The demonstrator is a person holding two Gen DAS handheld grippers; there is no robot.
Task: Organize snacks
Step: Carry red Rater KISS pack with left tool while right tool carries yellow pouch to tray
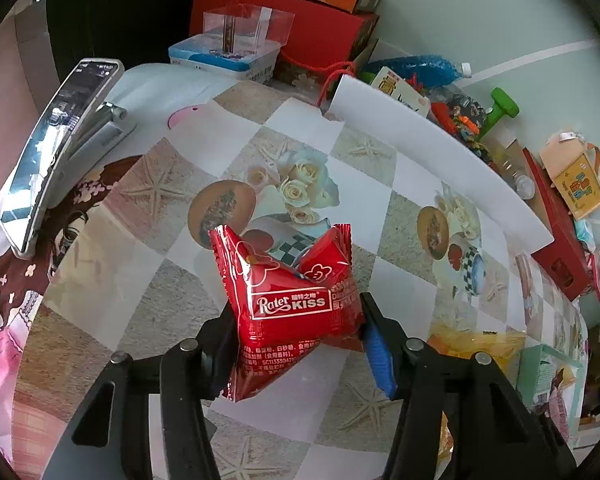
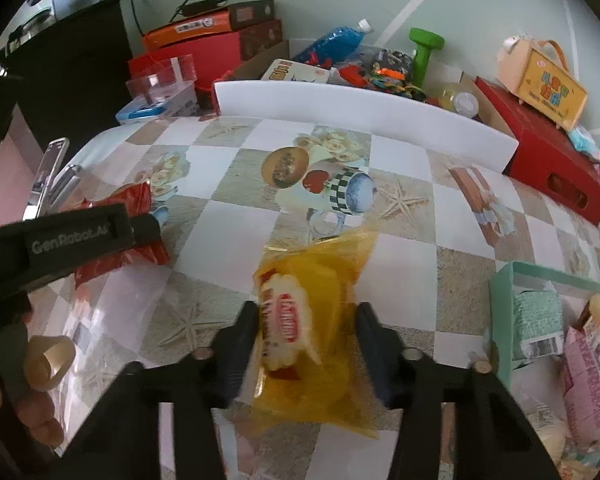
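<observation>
My left gripper is shut on a red Rater Kiss snack packet and holds it above the patterned table. It also shows in the right wrist view, with the red packet in its fingers at the left. My right gripper is shut on a yellow snack packet above the table. That yellow packet shows at the lower right of the left wrist view.
A mint-green box with pink snack packets stands at the right. A white board runs across the table's far side, with boxes, a blue bottle and a green dumbbell behind it. A phone on a stand is at the left.
</observation>
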